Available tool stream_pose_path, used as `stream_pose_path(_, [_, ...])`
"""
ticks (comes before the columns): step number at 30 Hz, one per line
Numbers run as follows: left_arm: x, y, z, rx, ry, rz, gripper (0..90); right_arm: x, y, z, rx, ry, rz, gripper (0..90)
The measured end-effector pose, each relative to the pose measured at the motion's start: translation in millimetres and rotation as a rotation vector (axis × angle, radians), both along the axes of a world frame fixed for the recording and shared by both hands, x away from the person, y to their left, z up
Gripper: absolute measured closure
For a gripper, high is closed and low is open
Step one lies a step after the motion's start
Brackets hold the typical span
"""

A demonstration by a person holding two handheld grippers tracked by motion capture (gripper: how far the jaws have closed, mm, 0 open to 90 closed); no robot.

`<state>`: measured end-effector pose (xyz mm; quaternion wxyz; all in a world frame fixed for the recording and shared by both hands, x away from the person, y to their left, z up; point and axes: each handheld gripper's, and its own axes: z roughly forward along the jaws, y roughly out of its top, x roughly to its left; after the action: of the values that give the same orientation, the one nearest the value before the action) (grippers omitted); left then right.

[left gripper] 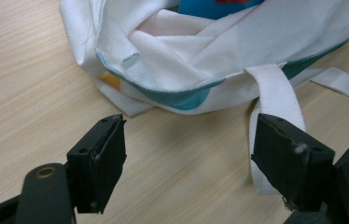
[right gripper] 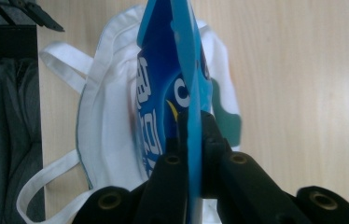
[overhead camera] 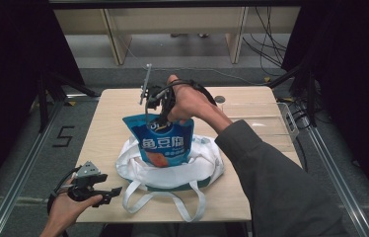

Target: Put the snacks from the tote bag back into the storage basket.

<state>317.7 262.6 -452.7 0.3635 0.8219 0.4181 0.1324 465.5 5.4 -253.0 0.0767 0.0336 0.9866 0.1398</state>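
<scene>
Left gripper (overhead camera: 116, 191) at near-left table edge, low over wooden table (overhead camera: 108, 128), jaws spread wide, nothing between them; white handle strap (left gripper: 275, 98) lies just ahead of one jaw. White tote bag (overhead camera: 138, 170) centre of table, mouth open, teal trim at rim. Blue snack pouch (overhead camera: 165, 143) stands upright in bag mouth, lower part inside, top above rim. Right gripper (overhead camera: 159, 117) reaches from right, jaws clamped on pouch's top edge, pads pressing both faces.
</scene>
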Motion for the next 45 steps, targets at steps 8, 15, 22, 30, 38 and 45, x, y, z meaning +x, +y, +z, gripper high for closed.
stream_pose_path(8, [0.4,-0.8,-1.4,-0.003,0.021,-0.005,24.3,-8.6,-17.8,61.6,0.029,-0.072,-0.058,90.0])
stream_pose_path(15, [0.3,-0.2,-1.3,0.001,0.01,-0.006,24.3,3.2,-51.9,74.8,0.005,-0.099,-0.106,90.0])
stream_pose_path(22, [1.7,1.2,-1.5,0.015,0.014,-0.023,24.3,20.7,-98.4,72.3,-0.06,-0.118,-0.179,90.0])
stream_pose_path(30, [1.6,0.8,-0.6,0.012,0.016,-0.015,24.3,37.4,-149.8,74.3,-0.055,-0.107,-0.285,90.0])
stream_pose_path(38, [1.7,0.5,-0.1,0.008,0.001,-0.017,24.3,50.0,-185.5,70.6,-0.051,-0.098,-0.369,90.0])
stream_pose_path(45, [1.7,-0.4,-1.3,-0.013,-0.003,0.003,24.3,60.5,-207.4,70.1,-0.042,-0.086,-0.434,90.0])
